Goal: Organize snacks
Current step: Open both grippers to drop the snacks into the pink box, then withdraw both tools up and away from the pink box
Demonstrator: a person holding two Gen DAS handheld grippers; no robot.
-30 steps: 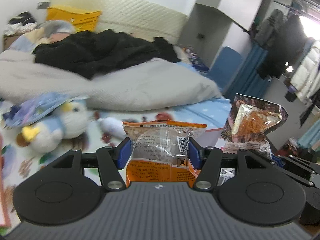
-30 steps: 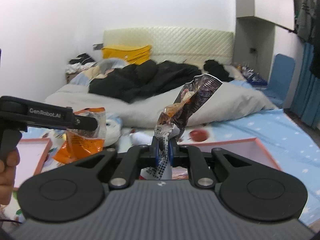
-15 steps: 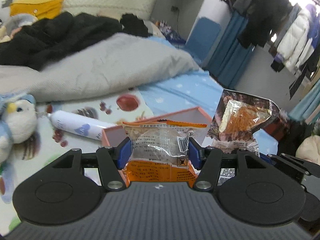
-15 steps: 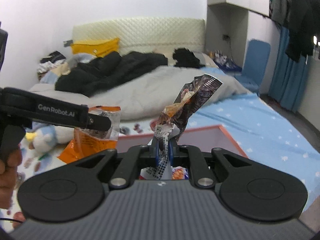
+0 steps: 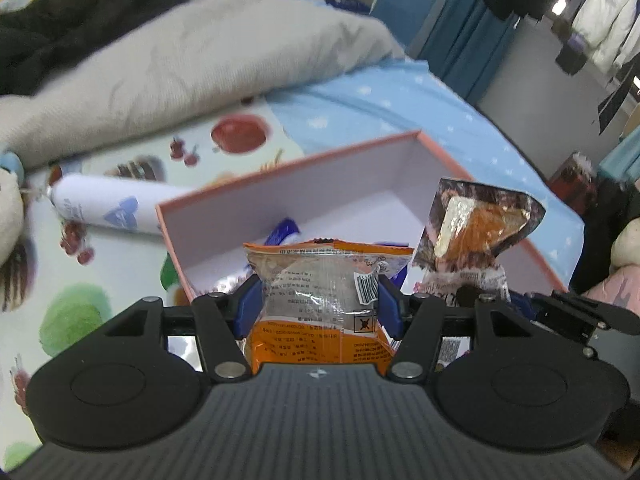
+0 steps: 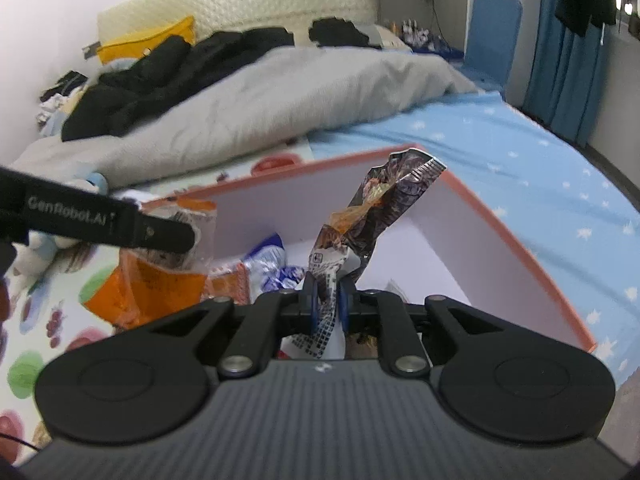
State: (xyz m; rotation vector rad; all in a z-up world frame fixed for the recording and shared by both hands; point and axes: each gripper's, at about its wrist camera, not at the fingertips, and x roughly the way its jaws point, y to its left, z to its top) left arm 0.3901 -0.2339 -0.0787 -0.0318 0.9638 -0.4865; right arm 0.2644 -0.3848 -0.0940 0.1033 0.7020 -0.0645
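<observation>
My left gripper (image 5: 320, 304) is shut on an orange and clear snack packet (image 5: 320, 288), held above the near left corner of a pink-rimmed white box (image 5: 288, 168). My right gripper (image 6: 325, 304) is shut on a dark brown snack packet (image 6: 380, 216) that sticks up over the same box (image 6: 500, 224). The brown packet also shows in the left wrist view (image 5: 476, 228), to the right of the orange one. The orange packet and left gripper arm (image 6: 100, 220) show in the right wrist view at left. Several snack packets (image 6: 268, 268) lie inside the box.
The box sits on a bed with a fruit-print mat (image 5: 72, 312) and a blue starred sheet (image 6: 520, 140). A white tube (image 5: 108, 208) lies left of the box. A grey duvet (image 5: 180, 64) and black clothes (image 6: 168, 68) lie behind. A plush toy (image 5: 8, 208) is at far left.
Both grippers have moved forward and tilted down over the open box, each holding its packet. The box interior and the snacks in it have come into view.
</observation>
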